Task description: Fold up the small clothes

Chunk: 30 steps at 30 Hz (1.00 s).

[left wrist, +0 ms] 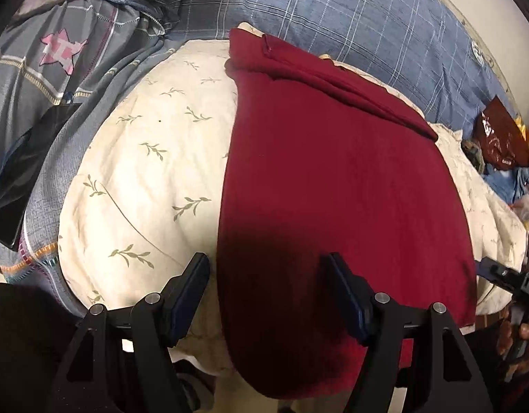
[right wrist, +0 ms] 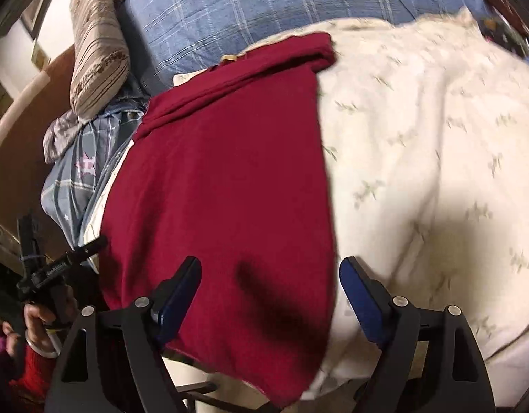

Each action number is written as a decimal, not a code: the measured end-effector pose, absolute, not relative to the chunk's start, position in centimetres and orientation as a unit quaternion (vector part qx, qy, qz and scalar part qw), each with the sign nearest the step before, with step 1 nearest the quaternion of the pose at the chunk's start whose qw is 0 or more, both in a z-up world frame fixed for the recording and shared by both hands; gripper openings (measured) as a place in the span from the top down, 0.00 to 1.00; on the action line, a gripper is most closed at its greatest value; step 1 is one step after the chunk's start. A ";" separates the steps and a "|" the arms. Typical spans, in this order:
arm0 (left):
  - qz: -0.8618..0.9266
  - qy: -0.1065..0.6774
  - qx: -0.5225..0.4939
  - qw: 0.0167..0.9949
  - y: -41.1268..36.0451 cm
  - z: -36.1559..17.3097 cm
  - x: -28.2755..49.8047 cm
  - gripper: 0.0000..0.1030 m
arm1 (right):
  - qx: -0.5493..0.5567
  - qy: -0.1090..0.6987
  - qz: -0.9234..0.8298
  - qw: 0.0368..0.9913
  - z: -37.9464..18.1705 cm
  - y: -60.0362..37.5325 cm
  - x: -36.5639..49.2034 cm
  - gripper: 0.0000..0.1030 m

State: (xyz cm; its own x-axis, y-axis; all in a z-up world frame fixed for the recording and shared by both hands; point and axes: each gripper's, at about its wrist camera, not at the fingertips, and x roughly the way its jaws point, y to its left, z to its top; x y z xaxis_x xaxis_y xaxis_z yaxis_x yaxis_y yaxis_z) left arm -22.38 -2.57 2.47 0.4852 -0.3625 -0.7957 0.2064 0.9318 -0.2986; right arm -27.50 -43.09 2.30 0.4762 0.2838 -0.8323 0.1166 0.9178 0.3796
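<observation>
A dark red garment (left wrist: 333, 186) lies flat on a cream leaf-print quilt (left wrist: 151, 172), folded into a long panel with a folded band at its far end. It also shows in the right wrist view (right wrist: 223, 179). My left gripper (left wrist: 268, 261) is open, hovering over the garment's near left edge. My right gripper (right wrist: 269, 265) is open, hovering over the garment's near right edge. Neither holds cloth. The right gripper's tip shows at the right edge of the left wrist view (left wrist: 505, 272); the left gripper shows at the left in the right wrist view (right wrist: 58, 265).
A blue plaid bedsheet (left wrist: 350, 34) lies beyond the quilt. A grey patterned blanket (left wrist: 58, 69) and a dark tablet (left wrist: 27, 165) lie left. A striped pillow (right wrist: 96, 44) sits far left. Snack bags (left wrist: 498, 137) lie at right. The quilt's near edge drops off the bed.
</observation>
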 end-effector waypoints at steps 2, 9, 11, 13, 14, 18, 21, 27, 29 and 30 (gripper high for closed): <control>-0.164 0.483 -0.077 0.857 -2.8 2.5 -22.4 0.33 | 0.218 0.503 0.061 0.834 2.1 -43.6 -27.9 0.19; -0.157 0.483 -0.062 0.859 -3.4 2.4 -22.5 0.33 | 0.210 0.499 0.065 0.838 1.8 -43.0 -28.2 0.19; -0.158 0.482 -0.060 0.860 -3.3 2.4 -22.6 0.33 | 0.206 0.500 0.063 0.839 1.7 -42.5 -28.2 0.18; -0.158 0.481 -0.058 0.860 -3.3 2.4 -22.7 0.33 | 0.200 0.501 0.061 0.840 1.6 -42.2 -28.2 0.17; -0.158 0.481 -0.058 0.860 -3.3 2.4 -22.7 0.33 | 0.200 0.501 0.063 0.840 1.6 -42.1 -28.2 0.15; -0.162 0.480 -0.060 0.860 -3.1 2.4 -22.9 0.33 | 0.209 0.496 0.078 0.839 1.3 -41.6 -28.1 0.02; -0.163 0.480 -0.062 0.860 -3.0 2.3 -22.8 0.33 | 0.217 0.497 0.085 0.836 1.2 -41.6 -28.0 0.00; -0.164 0.479 -0.061 0.860 -2.9 2.3 -22.8 0.32 | 0.286 0.470 0.101 0.829 0.8 -43.1 -28.8 0.00; -0.167 0.482 -0.065 0.858 -2.8 2.3 -22.8 0.32 | 0.300 0.465 0.103 0.826 0.8 -43.6 -28.8 0.00; -0.172 0.484 -0.068 0.855 -2.7 2.4 -22.9 0.32 | 0.304 0.464 0.101 0.826 0.9 -43.8 -28.9 0.02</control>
